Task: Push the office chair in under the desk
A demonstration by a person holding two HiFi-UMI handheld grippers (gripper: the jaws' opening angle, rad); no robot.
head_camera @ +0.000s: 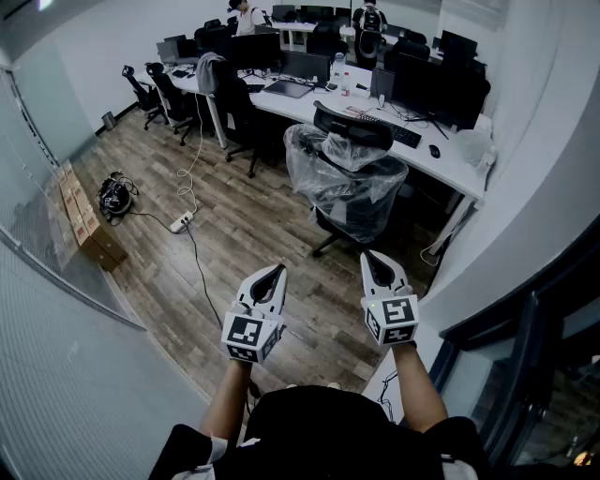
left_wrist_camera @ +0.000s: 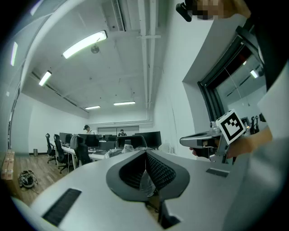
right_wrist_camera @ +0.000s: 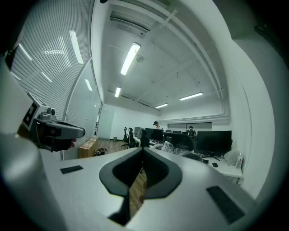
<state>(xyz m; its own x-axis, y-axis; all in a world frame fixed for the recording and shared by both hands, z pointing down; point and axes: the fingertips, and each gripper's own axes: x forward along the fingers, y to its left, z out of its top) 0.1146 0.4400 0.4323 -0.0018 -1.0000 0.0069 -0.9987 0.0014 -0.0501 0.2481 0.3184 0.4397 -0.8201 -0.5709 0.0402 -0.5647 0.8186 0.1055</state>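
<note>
Head view: an office chair (head_camera: 349,183) wrapped in clear plastic is seen in the upper middle of the frame. It stands on the wooden floor (head_camera: 234,211), just beside the near edge of a long white worktop (head_camera: 452,167), and its seat is not tucked under it. Dark screens (head_camera: 436,89), a keyboard (head_camera: 405,136) and a mouse (head_camera: 434,150) are seen on the worktop. In the lower middle of the frame the left hand-held gripper (head_camera: 277,270) and the right hand-held gripper (head_camera: 369,256) are held side by side and pointed up the frame toward the chair, well apart from it. A white power strip (head_camera: 180,222) with its cord is seen on the floor at the left, with a row of cardboard boxes (head_camera: 80,216) further left along the glass wall. More chairs and desks are seen in the upper left, and a person (head_camera: 246,14) is seen at the very top. In the left gripper view the jaws are seen pressed together with nothing between them, and the chair's headrest shows just above them. In the right gripper view the jaws are also seen together and empty, with the wooden floor showing below them.
</note>
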